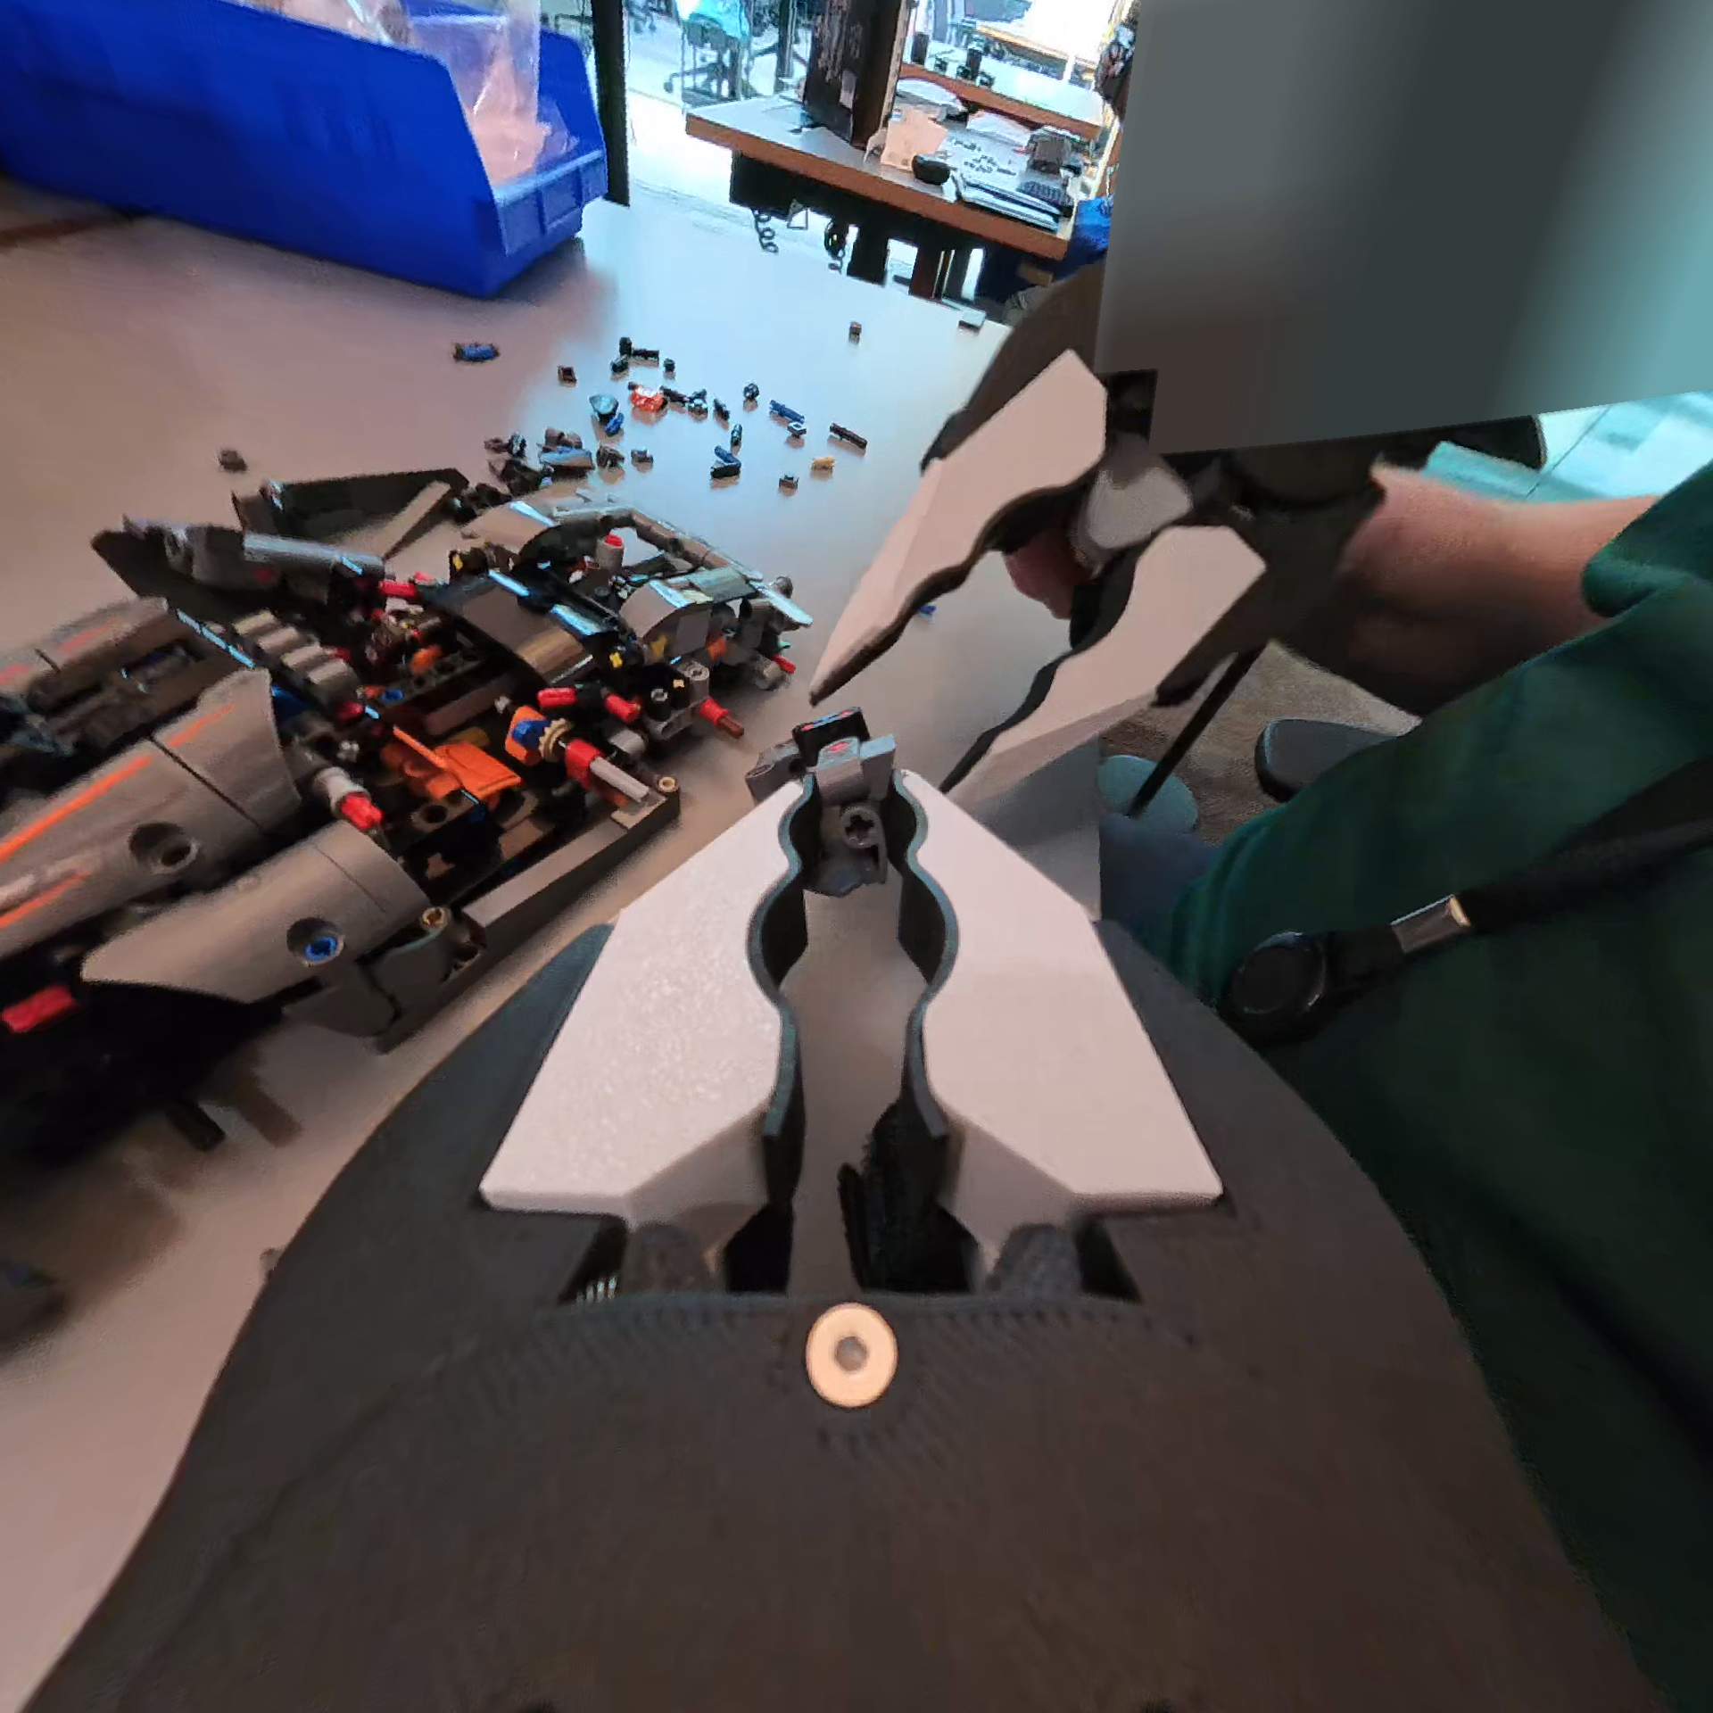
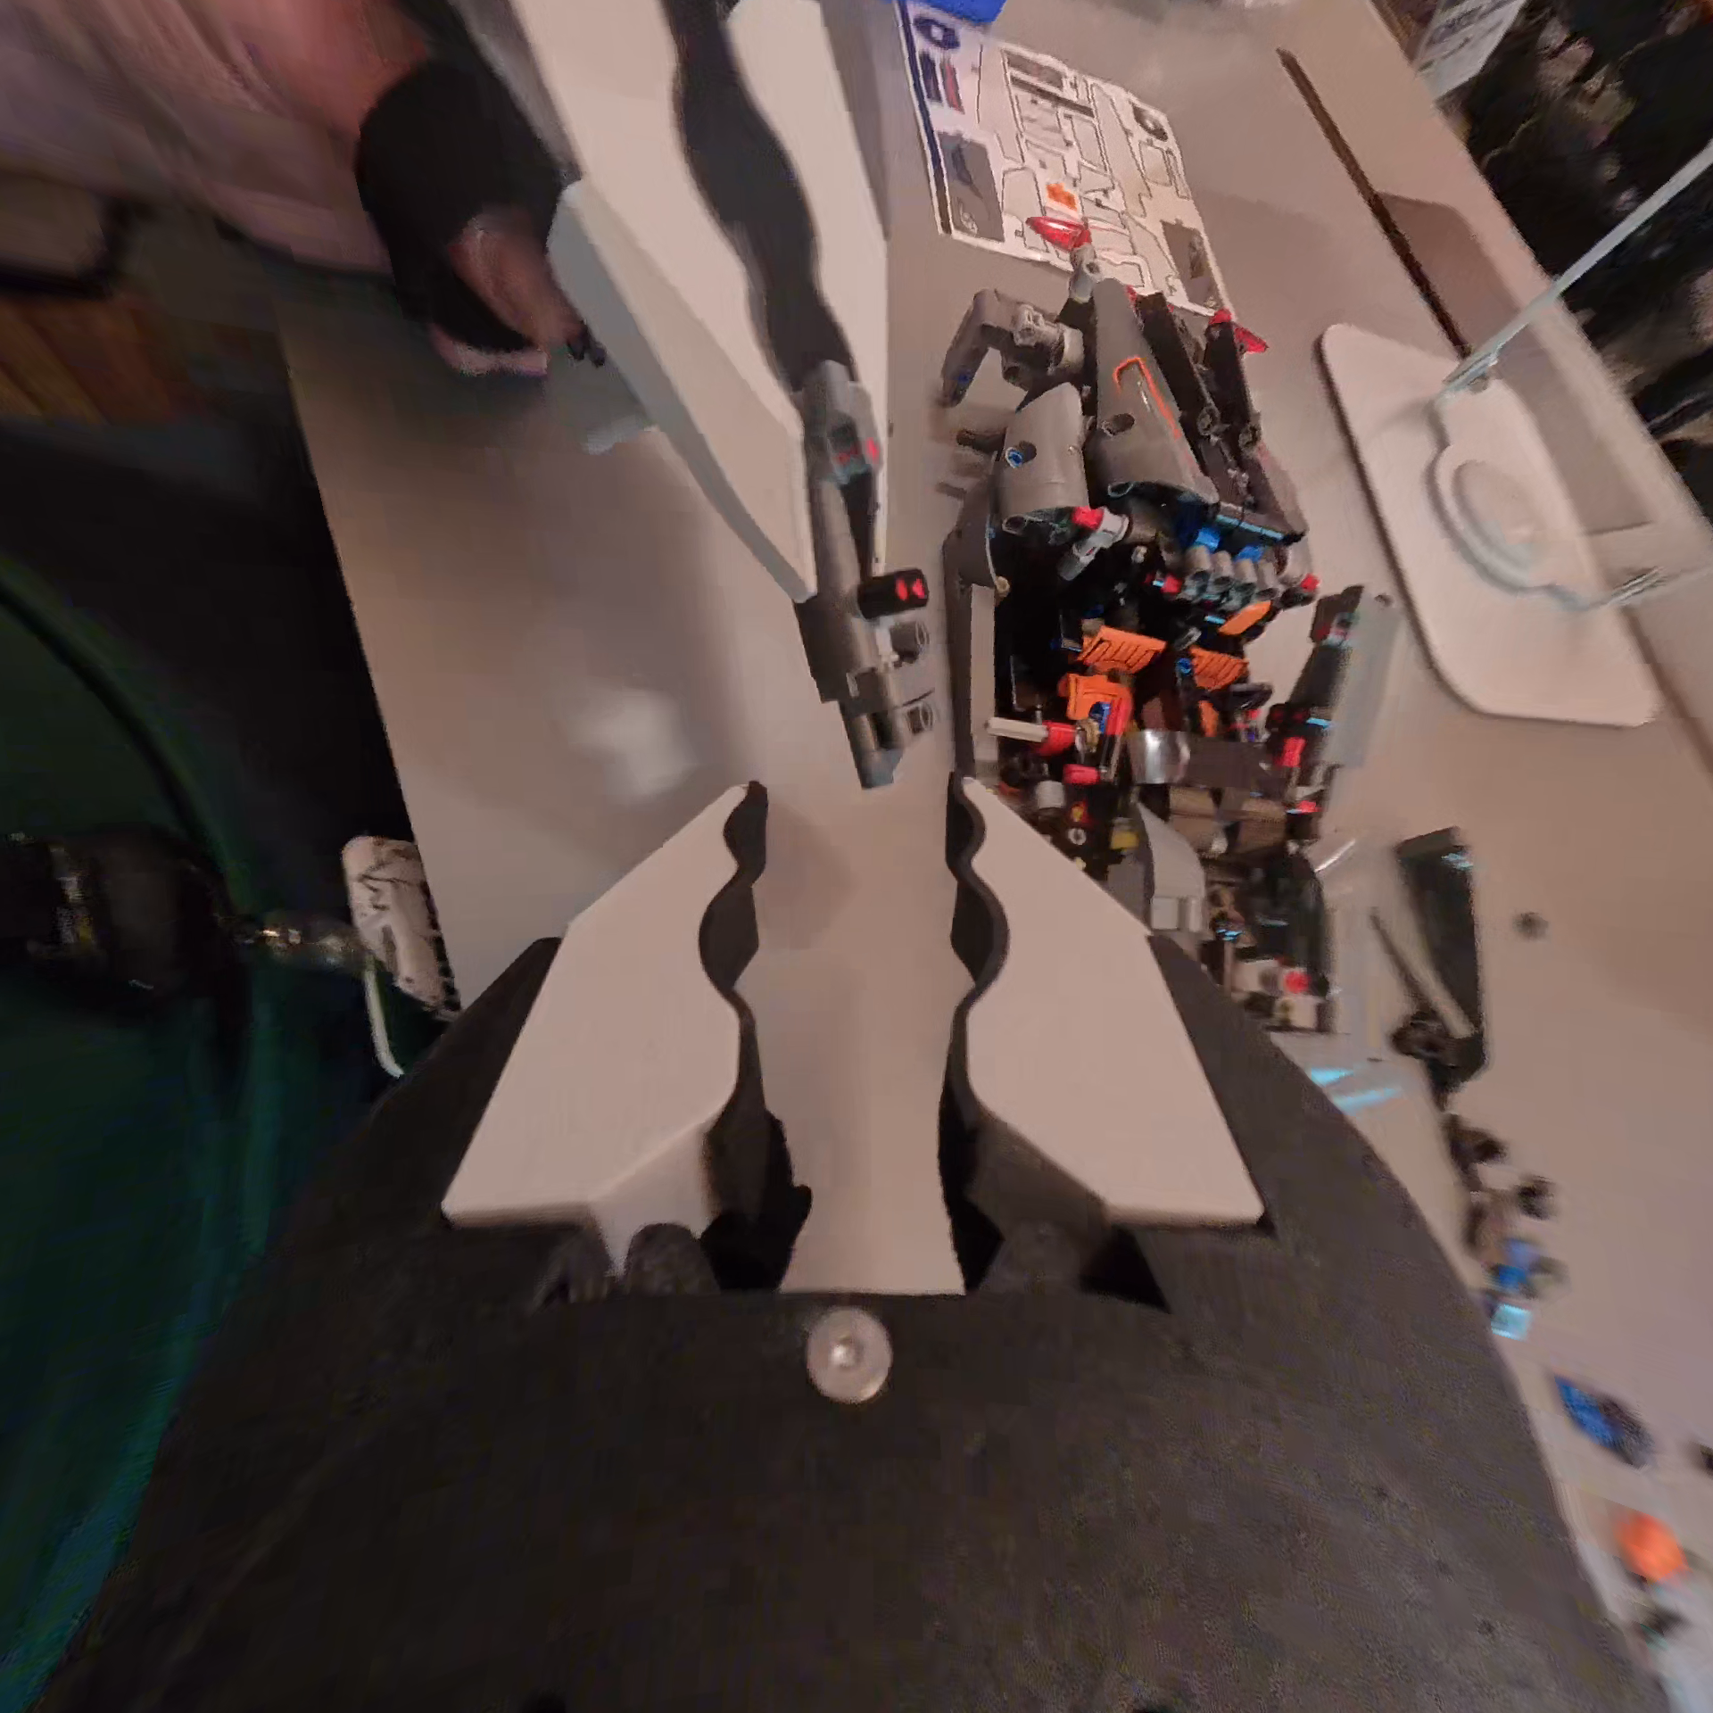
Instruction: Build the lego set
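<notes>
The left gripper (image 1: 848, 806) is clenched on a long grey sub-assembly (image 1: 839, 779), holding it by one end so that it runs straight out from the fingertips. In the right wrist view the same sub-assembly (image 2: 857, 593) shows its full length: a slim grey beam with a small black block with red marks on its side, hanging above the table (image 2: 519, 593) with its free end pointing toward the right gripper (image 2: 857, 816). That gripper is released, its fingers spread with nothing between them, and the beam's tip lies just ahead of the gap, almost in line with it. So the right gripper is the nearer one to the free end.

Just beside the beam, on the side away from the person, lies the half-built grey and black model (image 2: 1168, 593), its red and orange pins exposed; the gap between beam and model is narrow. The table edge on the person's side is near. Farther off are the loose pieces (image 1: 704, 417), the instruction sheet (image 2: 1066, 148) and the blue bin (image 1: 306, 139)
</notes>
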Tool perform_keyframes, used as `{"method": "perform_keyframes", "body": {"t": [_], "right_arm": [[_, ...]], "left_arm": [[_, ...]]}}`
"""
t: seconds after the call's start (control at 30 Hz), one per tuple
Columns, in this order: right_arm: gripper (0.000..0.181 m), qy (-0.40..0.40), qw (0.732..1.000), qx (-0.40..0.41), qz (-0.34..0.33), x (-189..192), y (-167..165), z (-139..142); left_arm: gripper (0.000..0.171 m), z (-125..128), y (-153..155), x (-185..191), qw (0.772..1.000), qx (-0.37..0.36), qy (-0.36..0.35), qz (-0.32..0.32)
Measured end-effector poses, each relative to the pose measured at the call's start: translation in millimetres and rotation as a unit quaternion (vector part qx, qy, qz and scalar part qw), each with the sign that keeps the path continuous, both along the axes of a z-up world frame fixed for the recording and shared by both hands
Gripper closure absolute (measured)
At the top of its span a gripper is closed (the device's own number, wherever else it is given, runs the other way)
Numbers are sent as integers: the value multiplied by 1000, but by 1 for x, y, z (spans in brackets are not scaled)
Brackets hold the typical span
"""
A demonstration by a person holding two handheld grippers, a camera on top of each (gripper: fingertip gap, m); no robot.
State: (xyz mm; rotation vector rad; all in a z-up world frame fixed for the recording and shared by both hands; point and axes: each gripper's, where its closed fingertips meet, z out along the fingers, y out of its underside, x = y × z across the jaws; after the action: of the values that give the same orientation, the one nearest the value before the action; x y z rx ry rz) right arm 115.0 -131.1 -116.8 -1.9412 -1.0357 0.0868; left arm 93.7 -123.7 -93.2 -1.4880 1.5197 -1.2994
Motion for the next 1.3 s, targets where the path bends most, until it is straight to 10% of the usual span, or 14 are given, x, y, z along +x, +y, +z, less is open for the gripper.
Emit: {"method": "perform_keyframes", "body": {"t": [0.57, 0.93, 1.2, 1.3], "right_arm": [[164, 240, 968, -68, 38, -12, 11, 31], [171, 53, 987, 151, -12, -17, 35, 53], [129, 263, 956, -5, 127, -46, 23, 72], [138, 333, 919, -91, 189, -62, 16, 76]], "left_arm": [[161, 40, -3, -2, 993, 36, -99, -60], [164, 64, 12, -19, 987, 5, -159, -35], [165, 80, 9, -43, 977, -38, -171, -124], [165, 80, 4, -49, 972, -39, -157, -169]]}}
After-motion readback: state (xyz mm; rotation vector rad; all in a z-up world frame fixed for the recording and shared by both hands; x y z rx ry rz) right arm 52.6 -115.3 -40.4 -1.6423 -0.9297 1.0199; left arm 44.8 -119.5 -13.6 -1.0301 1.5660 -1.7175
